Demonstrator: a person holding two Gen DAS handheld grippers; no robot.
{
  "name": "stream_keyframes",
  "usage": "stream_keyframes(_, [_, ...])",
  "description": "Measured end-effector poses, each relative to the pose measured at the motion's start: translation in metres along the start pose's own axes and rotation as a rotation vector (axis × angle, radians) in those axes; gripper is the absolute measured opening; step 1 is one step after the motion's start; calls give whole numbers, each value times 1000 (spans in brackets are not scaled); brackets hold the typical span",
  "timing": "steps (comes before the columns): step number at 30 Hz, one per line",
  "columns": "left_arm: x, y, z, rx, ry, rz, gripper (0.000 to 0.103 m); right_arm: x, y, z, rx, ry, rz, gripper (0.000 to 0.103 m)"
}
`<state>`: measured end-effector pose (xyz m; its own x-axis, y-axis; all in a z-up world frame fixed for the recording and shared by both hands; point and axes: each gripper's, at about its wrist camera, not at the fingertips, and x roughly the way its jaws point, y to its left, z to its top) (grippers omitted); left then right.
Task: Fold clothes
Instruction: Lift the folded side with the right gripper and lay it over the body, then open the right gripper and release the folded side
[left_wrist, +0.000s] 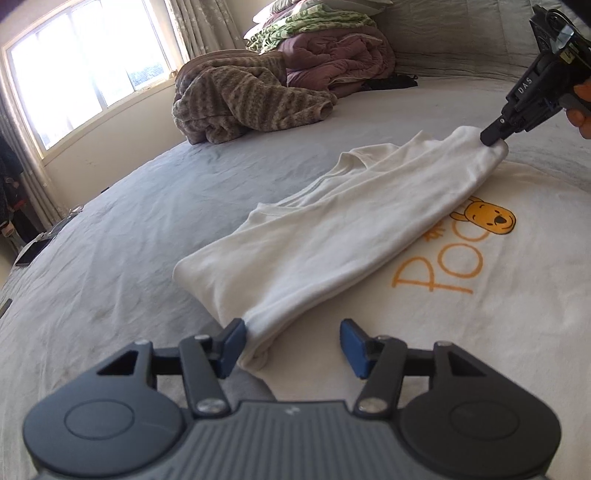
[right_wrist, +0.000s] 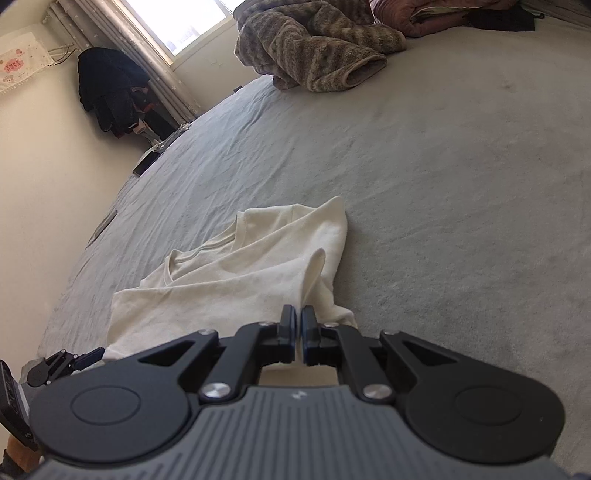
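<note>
A cream T-shirt (left_wrist: 424, 317) with a yellow bear print and orange letters lies flat on the grey bed (left_wrist: 110, 229). One side of it is folded over as a long band (left_wrist: 332, 236) across the print. My left gripper (left_wrist: 293, 347) stands open at the near end of that band; the cloth's corner touches the left pad, and the right pad is apart from it. My right gripper (left_wrist: 495, 142) is shut on the band's far corner, held by a person's hand (left_wrist: 581, 110). In the right wrist view its jaws (right_wrist: 299, 325) pinch the T-shirt (right_wrist: 229, 280), and the left gripper (right_wrist: 66, 363) shows at lower left.
A brown striped fleece blanket (left_wrist: 251, 103) is heaped at the back of the bed, with a pile of quilts (left_wrist: 325, 48) behind it. A window (left_wrist: 85, 62) is on the left wall. Dark clothes (right_wrist: 107, 92) hang beside the bed's left edge.
</note>
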<state>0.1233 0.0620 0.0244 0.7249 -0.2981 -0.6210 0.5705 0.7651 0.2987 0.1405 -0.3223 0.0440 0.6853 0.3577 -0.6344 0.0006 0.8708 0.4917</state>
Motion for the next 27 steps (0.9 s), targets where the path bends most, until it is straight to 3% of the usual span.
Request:
stream_keyframes(15, [-4,16,-5,-111,57,-130,56,7,6,-6,-79,11,-53,11])
stream_keyframes(18, [-8,28,-3,-179,39,-156,57,6,11,-6,-124,-1,-107,12])
stream_keyframes(19, [-10,33,-3,-212,26,-157,57,6,14,-6,-152,-12,-136,15])
stream_keyframes(23, [-14,53,-3,-335,-12,-151,57,0,37,-15,-339,-103,-207,50])
stream_keyframes(27, [-11,76,-5,-549,-55,-185,59,0,66,-32,-516,-149,-145,51])
